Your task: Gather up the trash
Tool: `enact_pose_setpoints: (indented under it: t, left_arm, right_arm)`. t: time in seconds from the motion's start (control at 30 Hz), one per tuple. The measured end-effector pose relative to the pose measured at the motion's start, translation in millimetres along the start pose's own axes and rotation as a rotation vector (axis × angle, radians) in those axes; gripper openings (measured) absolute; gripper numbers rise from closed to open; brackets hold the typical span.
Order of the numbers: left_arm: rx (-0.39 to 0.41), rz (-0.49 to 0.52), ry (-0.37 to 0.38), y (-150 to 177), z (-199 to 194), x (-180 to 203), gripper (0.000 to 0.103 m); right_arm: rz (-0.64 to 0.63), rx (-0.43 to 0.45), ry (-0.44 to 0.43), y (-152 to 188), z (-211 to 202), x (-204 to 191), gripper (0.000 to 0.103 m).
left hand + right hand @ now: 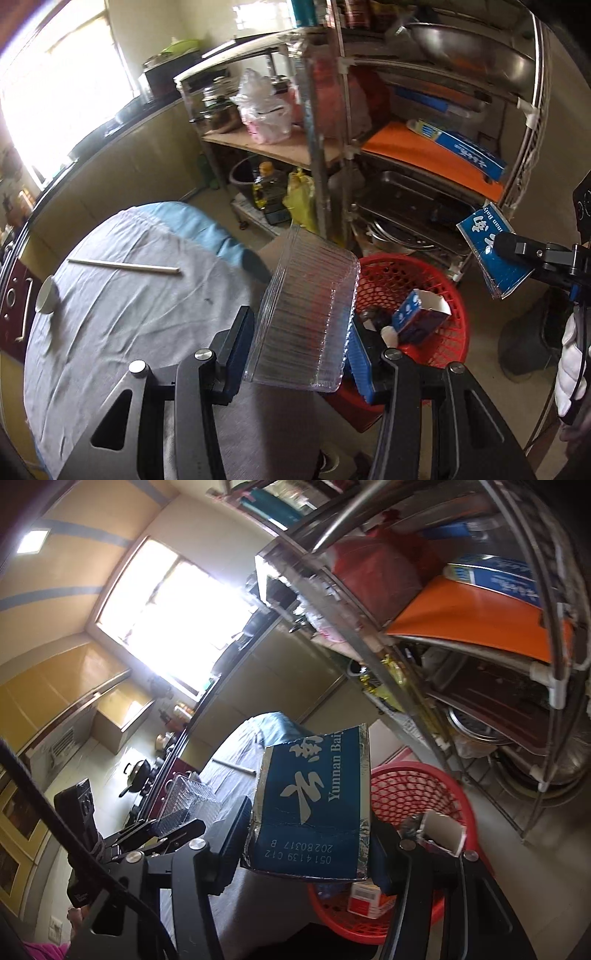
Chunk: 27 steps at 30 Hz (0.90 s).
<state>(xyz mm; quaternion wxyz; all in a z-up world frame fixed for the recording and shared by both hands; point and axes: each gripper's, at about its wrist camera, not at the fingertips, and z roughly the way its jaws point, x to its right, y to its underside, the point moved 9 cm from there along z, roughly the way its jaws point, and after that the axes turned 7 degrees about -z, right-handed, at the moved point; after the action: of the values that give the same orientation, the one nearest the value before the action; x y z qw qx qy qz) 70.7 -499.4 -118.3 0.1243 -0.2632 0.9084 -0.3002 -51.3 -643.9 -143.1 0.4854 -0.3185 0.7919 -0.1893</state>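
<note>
Two bits of trash are up in the air, both near the red basket (439,280) on the floor by the table's edge. Left gripper (301,349) is clenched on a clear plastic tray (310,310), tilted toward the basket, prob. for dropping in. Right gripper (308,843) grips a flattened blue box (314,805), held above the rim. Basket already holds a small blue carton (419,314) etc. A chopstick (123,266) and a white disc (47,295) are on the table cloth (129,332). Metal rack (436,155) stands close behind; nothing blocks the basket.
</note>
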Motion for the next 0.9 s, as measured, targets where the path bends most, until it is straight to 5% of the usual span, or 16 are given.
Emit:
enact_pose_setpoints:
  t: [0.6, 0.7, 0.9]
  left_arm:
    - [-0.109, -0.007, 0.227, 3, 60, 47, 0.051]
    - [-0.14, -0.011, 0.259, 7, 71, 55, 0.058]
    - [-0.13, 0.002, 0.241, 12, 70, 51, 0.06]
  right_arm:
    - [0.071, -0.043, 0.076, 15, 17, 37, 0.06]
    - [0.069, -0.046, 0.084, 16, 19, 37, 0.06]
    - [0.076, -0.038, 0.098, 15, 15, 40, 0.06]
